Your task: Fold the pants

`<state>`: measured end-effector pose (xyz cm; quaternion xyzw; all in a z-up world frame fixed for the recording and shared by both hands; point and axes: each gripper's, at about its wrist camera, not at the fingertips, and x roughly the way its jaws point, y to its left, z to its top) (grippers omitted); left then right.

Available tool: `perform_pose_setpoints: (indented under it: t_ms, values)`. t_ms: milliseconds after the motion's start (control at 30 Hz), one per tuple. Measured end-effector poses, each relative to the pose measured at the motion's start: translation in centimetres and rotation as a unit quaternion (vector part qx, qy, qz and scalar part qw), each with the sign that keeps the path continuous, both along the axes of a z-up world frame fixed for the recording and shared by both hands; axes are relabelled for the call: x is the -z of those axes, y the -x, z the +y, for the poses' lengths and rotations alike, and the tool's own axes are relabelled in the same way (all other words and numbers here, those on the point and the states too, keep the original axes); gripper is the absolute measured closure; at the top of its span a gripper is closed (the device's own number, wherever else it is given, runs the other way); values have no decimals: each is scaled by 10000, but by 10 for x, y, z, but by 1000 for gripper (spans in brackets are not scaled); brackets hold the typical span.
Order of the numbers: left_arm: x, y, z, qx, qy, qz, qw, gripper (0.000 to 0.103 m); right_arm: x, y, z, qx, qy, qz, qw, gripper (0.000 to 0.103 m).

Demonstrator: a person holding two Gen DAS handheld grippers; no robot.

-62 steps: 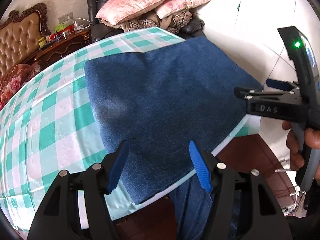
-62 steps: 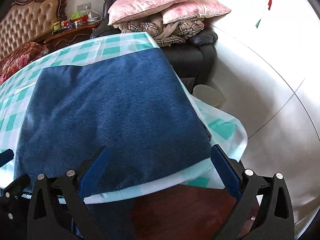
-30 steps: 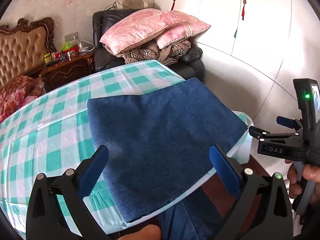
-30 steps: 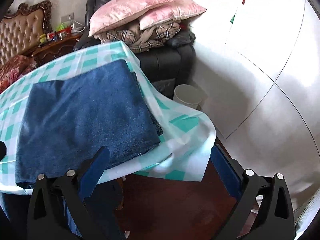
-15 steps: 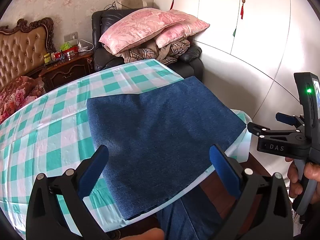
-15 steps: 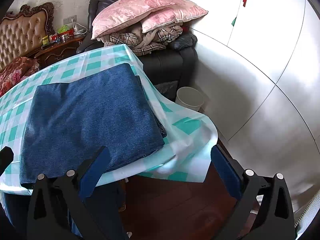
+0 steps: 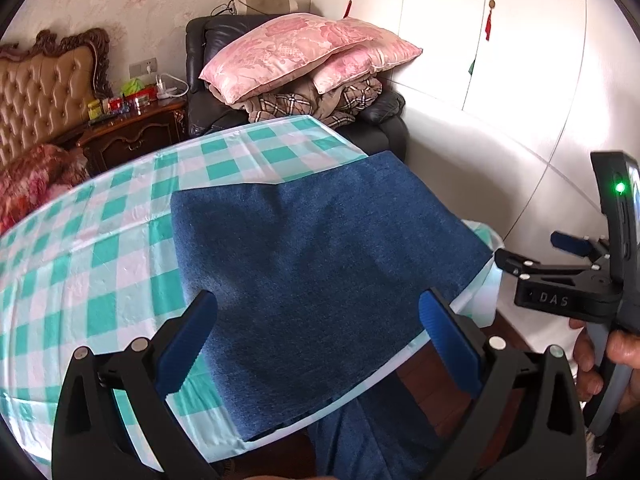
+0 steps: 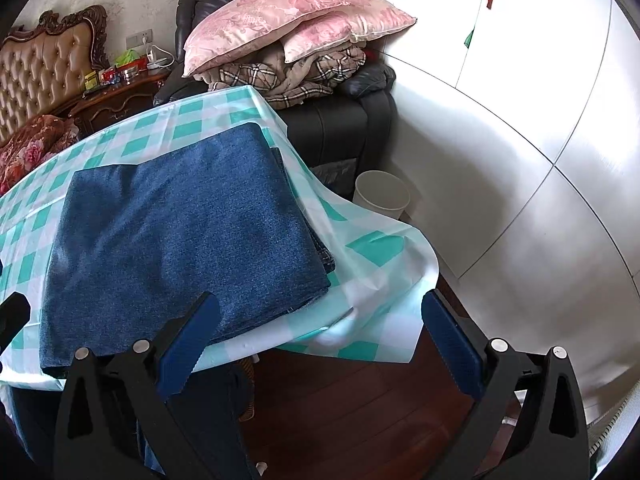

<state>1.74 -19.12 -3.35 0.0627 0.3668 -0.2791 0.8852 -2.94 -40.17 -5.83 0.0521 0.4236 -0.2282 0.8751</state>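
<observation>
— What do we have on the table (image 7: 100, 248)?
— A green-checked cloth (image 8: 372, 248) over it, draping off the right corner. The folded pants (image 7: 320, 264) lie flat on it, along the near edge, near that right corner.

Pink pillows (image 7: 296, 56) are lying on a black armchair (image 8: 336, 128) at twelve o'clock. White wardrobe doors (image 8: 520, 92) are shining at three o'clock, above dark wood flooring (image 8: 352, 408).

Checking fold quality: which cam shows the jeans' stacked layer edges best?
Right wrist view: the folded jeans show layered edges along their right side. Left wrist view shows only the flat top face, no layers.
</observation>
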Motion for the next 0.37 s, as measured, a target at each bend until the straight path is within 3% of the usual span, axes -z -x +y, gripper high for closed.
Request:
perform_pose_setpoints:
  t_ms: [233, 367]
  values:
    - [9, -12, 6, 183, 369, 356, 9985, 2, 2, 0, 1, -6, -168, -150, 9997, 6]
    - [6, -11, 55, -302, 354, 114, 9989, 2, 8, -4, -5, 119, -667, -421, 9968, 6]
